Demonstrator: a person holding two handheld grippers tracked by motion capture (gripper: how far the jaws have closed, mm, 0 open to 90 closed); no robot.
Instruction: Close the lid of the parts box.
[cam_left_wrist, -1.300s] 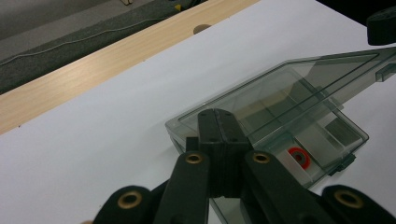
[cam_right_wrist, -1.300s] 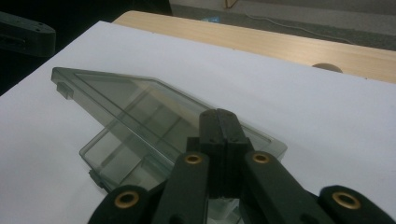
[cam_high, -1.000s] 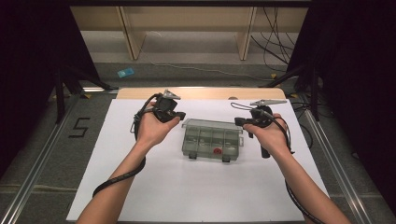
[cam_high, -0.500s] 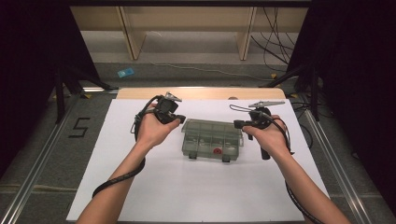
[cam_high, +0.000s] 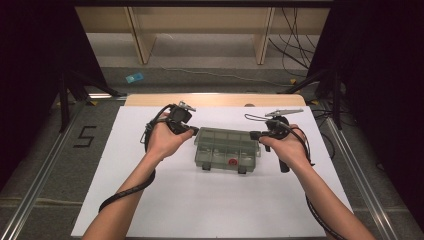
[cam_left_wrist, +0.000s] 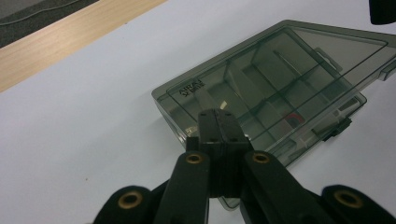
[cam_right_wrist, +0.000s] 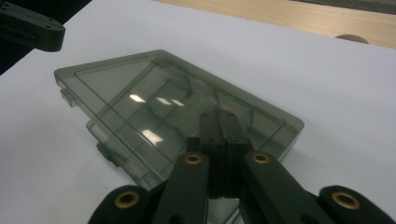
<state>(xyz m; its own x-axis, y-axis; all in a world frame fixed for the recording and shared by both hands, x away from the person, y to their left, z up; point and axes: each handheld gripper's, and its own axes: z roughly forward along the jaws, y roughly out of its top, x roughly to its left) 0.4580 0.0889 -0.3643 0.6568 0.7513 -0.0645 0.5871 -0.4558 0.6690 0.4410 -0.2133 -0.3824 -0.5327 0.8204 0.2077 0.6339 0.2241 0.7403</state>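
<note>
Centre of frame: left gripper (cam_high: 192, 131) and right gripper (cam_high: 255, 135), jaws closed and empty, flank the compartment box (cam_high: 227, 149).

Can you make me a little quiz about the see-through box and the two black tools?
1. True or false: the lid of the clear box is shut.
2. What colour is the small thing inside the box, near its front edge?
A green
B red
C yellow
3. How do the jaws of the left tool and the right tool stand?

Key
1. True.
2. B: a small red piece lies in a front compartment.
3. Both are shut, each poised over one end of the box.
</note>
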